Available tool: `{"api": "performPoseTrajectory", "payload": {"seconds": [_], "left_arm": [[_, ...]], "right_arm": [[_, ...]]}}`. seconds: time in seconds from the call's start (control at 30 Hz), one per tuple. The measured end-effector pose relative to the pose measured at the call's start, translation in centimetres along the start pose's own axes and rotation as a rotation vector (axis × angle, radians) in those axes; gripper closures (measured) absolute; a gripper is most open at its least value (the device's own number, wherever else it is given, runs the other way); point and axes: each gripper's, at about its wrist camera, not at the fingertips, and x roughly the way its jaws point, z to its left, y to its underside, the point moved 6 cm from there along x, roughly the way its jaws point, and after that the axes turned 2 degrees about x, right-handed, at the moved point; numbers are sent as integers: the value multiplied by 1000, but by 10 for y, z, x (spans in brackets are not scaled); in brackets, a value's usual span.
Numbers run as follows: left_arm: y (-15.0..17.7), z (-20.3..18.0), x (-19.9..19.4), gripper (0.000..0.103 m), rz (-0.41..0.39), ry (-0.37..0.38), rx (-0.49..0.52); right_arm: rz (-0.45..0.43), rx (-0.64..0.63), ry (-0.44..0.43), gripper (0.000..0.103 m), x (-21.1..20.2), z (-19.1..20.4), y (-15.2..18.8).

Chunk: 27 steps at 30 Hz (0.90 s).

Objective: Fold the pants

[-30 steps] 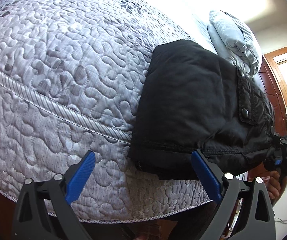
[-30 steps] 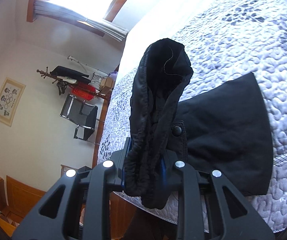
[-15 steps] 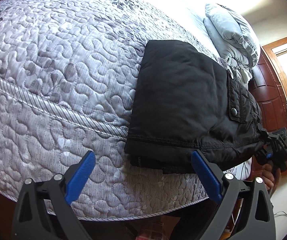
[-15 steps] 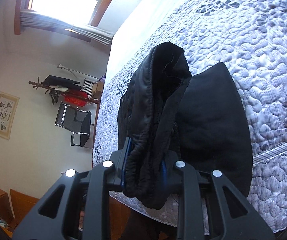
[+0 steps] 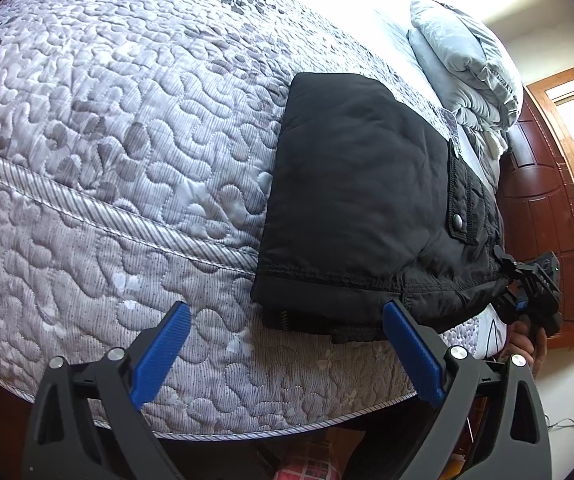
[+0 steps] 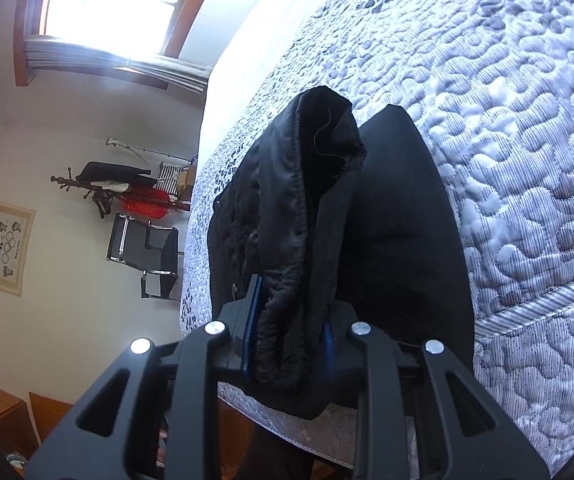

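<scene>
Black pants (image 5: pixel 359 200) lie folded on the grey quilted mattress (image 5: pixel 127 140), hanging a little over its near edge. My left gripper (image 5: pixel 287 340) is open and empty, just short of the pants' near left corner. My right gripper (image 6: pixel 287 320) is shut on the bunched waistband end of the pants (image 6: pixel 307 220). It also shows in the left wrist view (image 5: pixel 527 284) at the pants' right end, off the bed's edge.
Folded grey bedding (image 5: pixel 467 68) lies at the head of the bed. A dark wooden headboard (image 5: pixel 539 208) stands beyond it. A black chair (image 6: pixel 143 256) and a coat rack (image 6: pixel 119 188) stand by the far wall under a window (image 6: pixel 119 4).
The pants have flattened onto the mattress and lie smoother. My right gripper has drawn the waistband end lower toward the bed's edge. My left gripper stays open in place.
</scene>
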Motion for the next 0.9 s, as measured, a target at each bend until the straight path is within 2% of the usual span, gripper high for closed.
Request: {"api": "performPoseTrajectory", "payload": {"seconds": [0.13, 0.2, 0.27, 0.37, 0.47, 0.73, 0.87, 0.9], "left_arm": [[1, -3, 1, 6, 4, -2, 7], [1, -4, 2, 6, 7, -3, 12], [1, -5, 1, 6, 8, -2, 14], [1, -5, 0, 6, 8, -4, 18], [1, -5, 1, 6, 10, -3, 13], [8, -12, 4, 6, 25, 8, 20], [10, -14, 1, 6, 21, 8, 27], [11, -14, -1, 6, 18, 8, 26]], "right_arm": [[-4, 34, -1, 75, 6, -7, 1], [-11, 54, 13, 64, 8, -16, 1], [-27, 62, -3, 62, 6, -20, 3], [-53, 77, -27, 45, -2, -22, 8], [-59, 93, -51, 43, -10, -23, 15], [-32, 91, -23, 43, -3, -23, 36], [-37, 92, 16, 62, 6, -18, 38], [-37, 84, 25, 64, 7, -16, 38]]}}
